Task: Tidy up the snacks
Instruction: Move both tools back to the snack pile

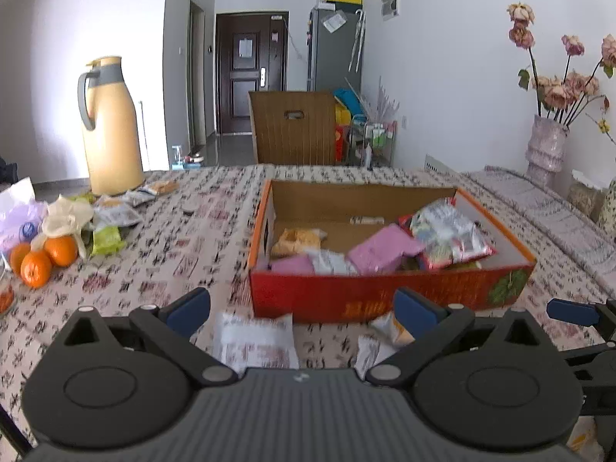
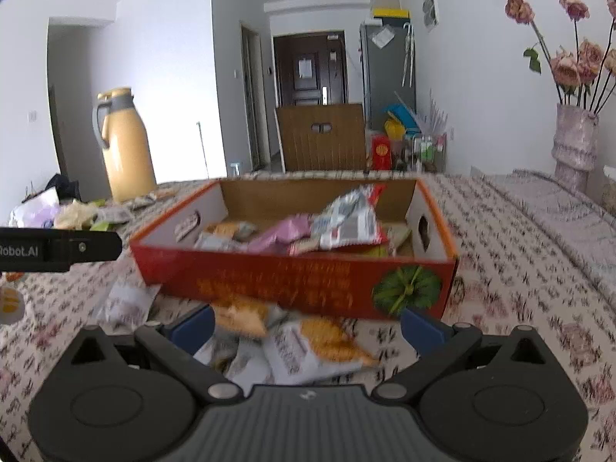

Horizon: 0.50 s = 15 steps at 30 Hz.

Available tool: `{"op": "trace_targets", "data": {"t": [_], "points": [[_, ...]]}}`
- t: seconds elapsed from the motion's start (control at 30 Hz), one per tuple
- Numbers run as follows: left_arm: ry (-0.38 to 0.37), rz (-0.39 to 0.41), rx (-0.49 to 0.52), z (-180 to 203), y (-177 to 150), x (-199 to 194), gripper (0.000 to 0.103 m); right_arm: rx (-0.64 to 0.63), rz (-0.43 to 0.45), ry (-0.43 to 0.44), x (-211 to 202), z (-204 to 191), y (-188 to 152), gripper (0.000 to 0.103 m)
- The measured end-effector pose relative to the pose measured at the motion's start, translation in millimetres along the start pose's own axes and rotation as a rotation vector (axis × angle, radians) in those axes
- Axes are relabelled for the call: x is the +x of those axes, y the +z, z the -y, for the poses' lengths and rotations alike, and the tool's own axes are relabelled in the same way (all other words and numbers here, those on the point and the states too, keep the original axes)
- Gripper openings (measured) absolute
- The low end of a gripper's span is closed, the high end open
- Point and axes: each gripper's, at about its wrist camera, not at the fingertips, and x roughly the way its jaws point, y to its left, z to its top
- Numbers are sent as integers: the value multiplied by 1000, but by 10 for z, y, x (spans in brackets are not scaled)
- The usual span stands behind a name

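In the left wrist view, the left gripper (image 1: 302, 310) hung over the counter (image 1: 184, 254), its jaws spread wide and holding nothing. Between and just below them lay a white packet (image 1: 256, 340), with two more small packets (image 1: 389, 331) near the right finger. Ahead stood the red box (image 1: 385, 294), open at the top and partly filled with snacks (image 1: 385, 250): pink packs, a yellow bag and a shiny multicoloured bag leaning at the right end. To the far left sat three oranges (image 1: 40, 260) beside loose wrappers (image 1: 111, 215), and a yellow jug (image 1: 111, 131) stood behind them. A vase (image 1: 544, 146) of dried flowers stood at the far right.

In the right wrist view, the right gripper (image 2: 308, 325) also had its jaws released and empty. Under them lay a heap of packets (image 2: 308, 340), orange and white, close against the box (image 2: 269, 277) front. A separate white packet (image 2: 129, 302) lay to the left. The box held the snacks (image 2: 308, 227) piled toward its middle. The left gripper's finger (image 2: 77, 248) reached in from the left edge.
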Motion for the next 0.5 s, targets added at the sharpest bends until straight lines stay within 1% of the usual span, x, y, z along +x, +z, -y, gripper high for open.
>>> {"op": "trace_targets", "data": {"t": [0.23, 0.5], "points": [[1, -51, -19, -110, -216, 2, 103, -3, -74, 5, 64, -114, -153, 103], [-2, -77, -27, -204, -321, -3, 103, -4, -141, -20, 239, -266, -226, 102]]}}
